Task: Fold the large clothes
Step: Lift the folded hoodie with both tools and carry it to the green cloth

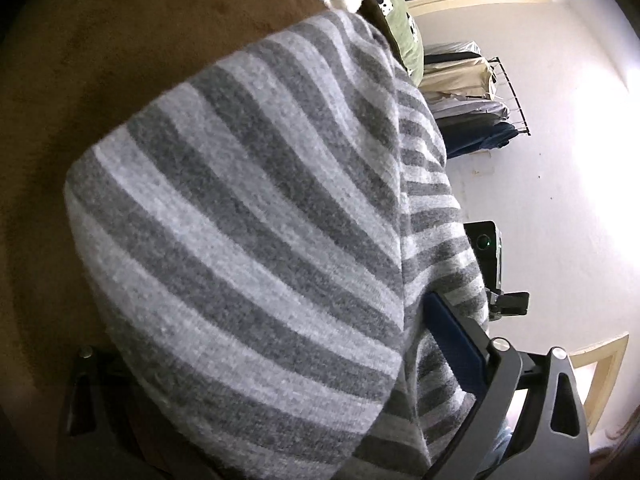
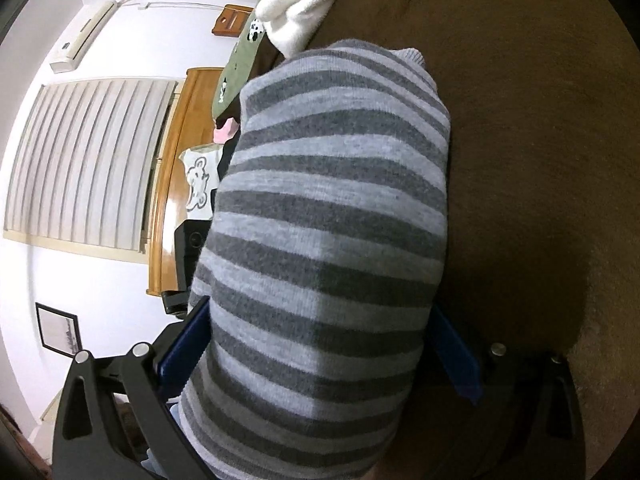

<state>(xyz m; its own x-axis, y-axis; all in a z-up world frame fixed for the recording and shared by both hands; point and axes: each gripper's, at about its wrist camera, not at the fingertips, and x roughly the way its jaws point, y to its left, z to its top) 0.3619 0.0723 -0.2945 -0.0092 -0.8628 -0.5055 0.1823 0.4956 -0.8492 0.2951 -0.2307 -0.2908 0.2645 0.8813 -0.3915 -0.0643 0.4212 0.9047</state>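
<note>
Striped grey sweater [image 1: 248, 216] lying folded on brown bed cover [image 1: 80, 80] — both hand-held grippers straddling its thick bundle, left [image 1: 256, 364] spread wide, right [image 2: 320, 344] seemingly clamping it. Judging: keeping layers aligned, lowering evenly — smoothing edges.

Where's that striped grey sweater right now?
The striped grey sweater fills the middle of both wrist views, bundled on the brown cover, between the fingers of each gripper, with white fluffy fabric beyond it.

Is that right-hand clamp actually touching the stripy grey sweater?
Touching. In the right wrist view the folded striped sweater fills the right gripper, and both blue pads lie against its sides.
</note>
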